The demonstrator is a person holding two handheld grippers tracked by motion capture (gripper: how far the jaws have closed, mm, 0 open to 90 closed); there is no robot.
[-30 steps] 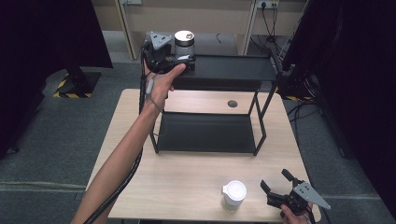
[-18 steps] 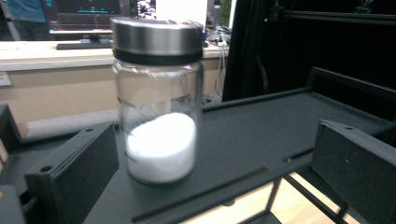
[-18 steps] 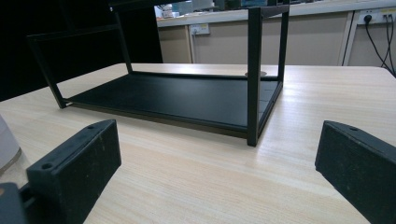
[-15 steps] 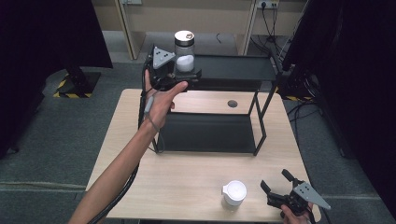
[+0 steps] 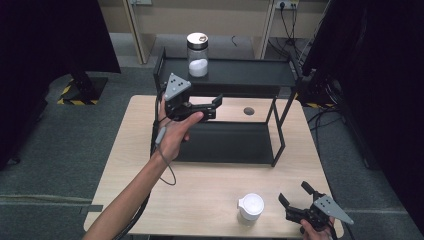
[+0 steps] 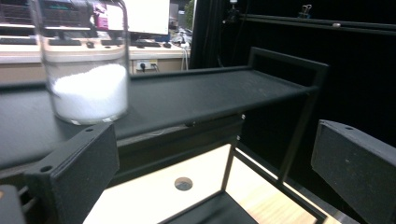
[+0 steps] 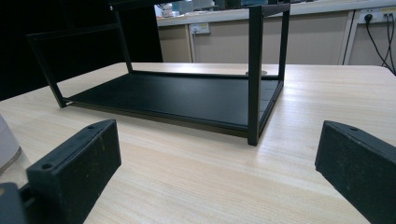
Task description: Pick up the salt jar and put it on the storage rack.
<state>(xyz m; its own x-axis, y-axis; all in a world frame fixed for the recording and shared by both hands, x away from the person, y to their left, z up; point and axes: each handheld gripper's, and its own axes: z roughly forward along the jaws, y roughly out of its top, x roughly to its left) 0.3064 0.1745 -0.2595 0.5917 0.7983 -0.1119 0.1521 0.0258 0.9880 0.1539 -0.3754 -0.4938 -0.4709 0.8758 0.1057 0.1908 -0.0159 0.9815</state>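
Near the table's front right corner, the right gripper point(image 5: 299, 201) rests with jaws apart beside a white cup point(image 5: 250, 206). Farther off, the left gripper point(image 5: 212, 106), jaws apart and empty, hangs below the shelf's point(image 5: 260, 72) front edge; the jar point(image 5: 198, 54) stands upright beyond it, nearer that hand.

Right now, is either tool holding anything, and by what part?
Nothing held. Left tool is open, apart from the glass jar on the shelf's top; right tool is open beside the white cup.

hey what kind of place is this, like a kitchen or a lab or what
Most likely a lab or office workroom: a bare wooden table holds a black metal shelf, with wall sockets, trailing cables and a hazard-striped stand base around it.
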